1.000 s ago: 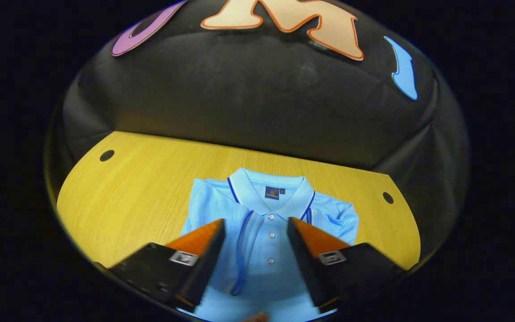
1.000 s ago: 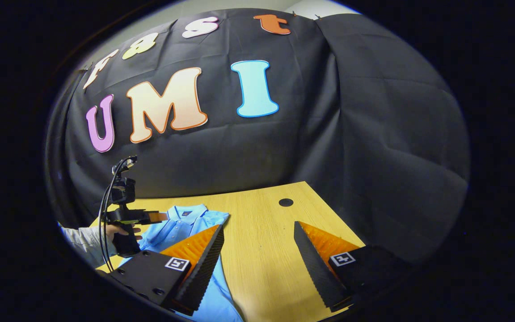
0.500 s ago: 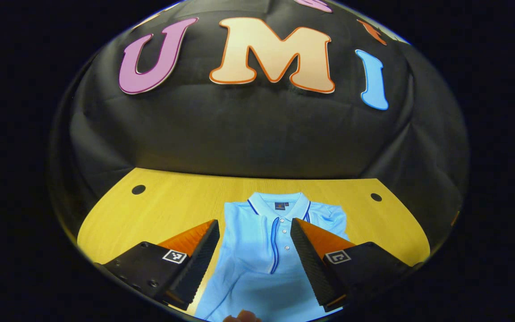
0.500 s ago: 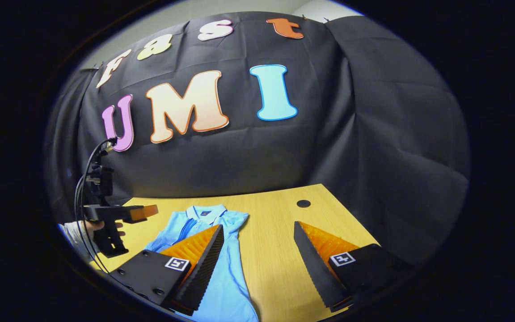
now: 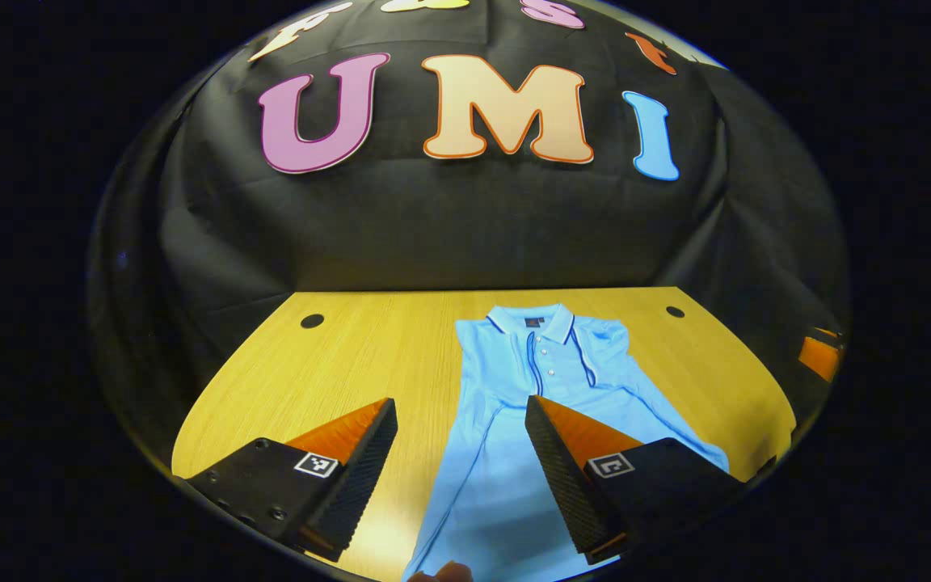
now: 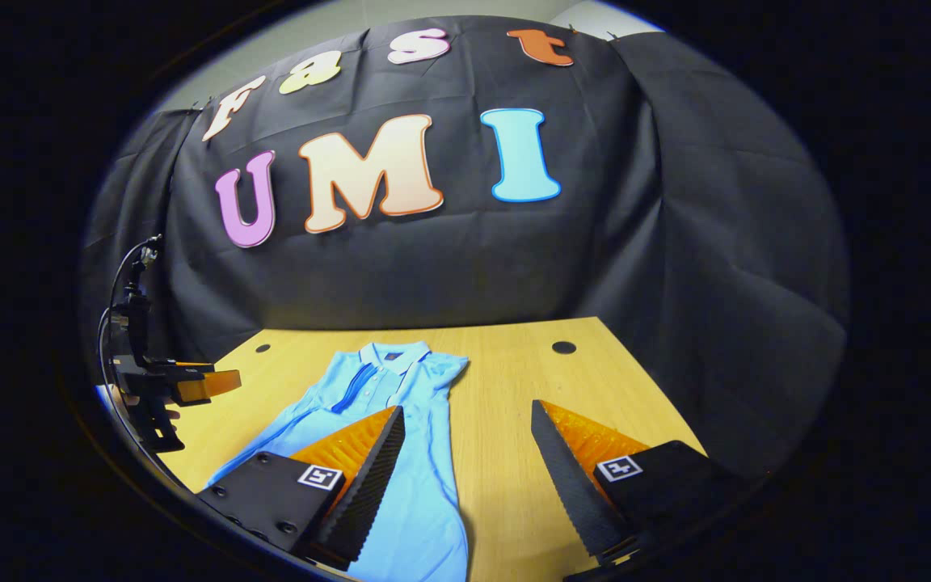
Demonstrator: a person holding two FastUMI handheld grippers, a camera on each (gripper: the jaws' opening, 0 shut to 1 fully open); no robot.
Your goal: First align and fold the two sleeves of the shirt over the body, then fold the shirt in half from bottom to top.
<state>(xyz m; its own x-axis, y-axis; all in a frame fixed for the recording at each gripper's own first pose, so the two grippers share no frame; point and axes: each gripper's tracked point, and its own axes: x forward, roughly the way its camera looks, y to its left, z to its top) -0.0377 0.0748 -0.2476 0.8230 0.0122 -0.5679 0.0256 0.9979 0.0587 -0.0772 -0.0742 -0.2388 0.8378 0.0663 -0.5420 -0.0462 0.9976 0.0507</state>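
Note:
A light blue polo shirt (image 5: 542, 388) lies flat on the yellow wooden table (image 5: 352, 356), collar toward the far wall. Both sleeves lie folded in over its chest, their dark trim running down the front. My left gripper (image 5: 461, 473) hovers open over the shirt's lower left edge, holding nothing. In the right gripper view the same shirt (image 6: 413, 453) stretches toward me. My right gripper (image 6: 465, 481) is open above the shirt's right edge and the bare wood. The left gripper (image 6: 227, 381) hangs at the far left, held by a hand. A piece of the right gripper (image 5: 819, 356) peeks in at the edge.
The table has small round holes near its back corners (image 5: 312, 321) (image 5: 675, 311) (image 6: 563, 347). Black cloth walls close the booth behind and on the right side. A fingertip (image 5: 443, 572) shows at the bottom edge. Bare wood lies left of the shirt.
Both grippers have drawn back from the shirt toward its hem, so more of its length shows. The left gripper has moved left, off the chest. Both stayed open.

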